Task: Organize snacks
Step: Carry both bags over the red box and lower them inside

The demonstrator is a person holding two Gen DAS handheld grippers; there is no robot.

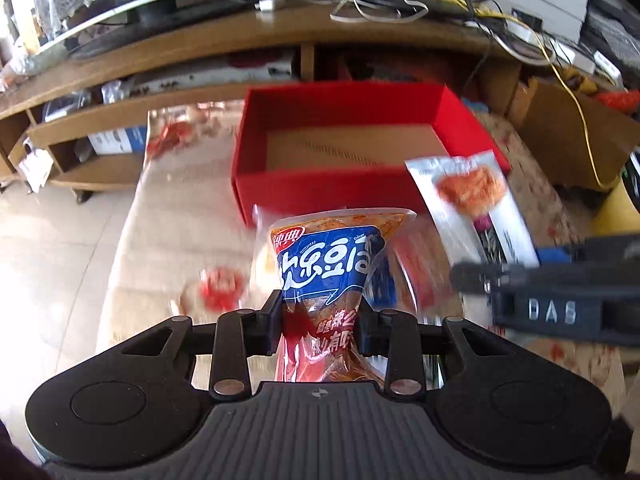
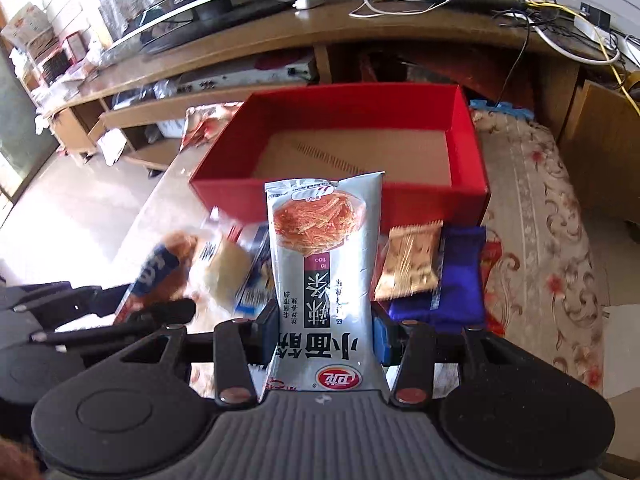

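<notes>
Floral worktop (image 2: 540, 216); red box (image 2: 468, 136) at 12 o'clock, empty. My left tool (image 1: 320, 326) pinches blue packet (image 1: 328, 264), right tool (image 2: 324, 332) silver packet (image 2: 320, 240). Clear near wall before releasing.

A long wooden TV stand (image 2: 248, 64) with shelves – tangled cables (image 1: 472, 8) on top, shiny pale floor (image 1: 48, 240) below.

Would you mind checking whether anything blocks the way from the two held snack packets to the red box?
Nothing visible does. The left gripper is shut on the blue-labelled packet and the right gripper on the silver packet. The red box lies directly ahead, its top open and only its near wall to clear.
</notes>
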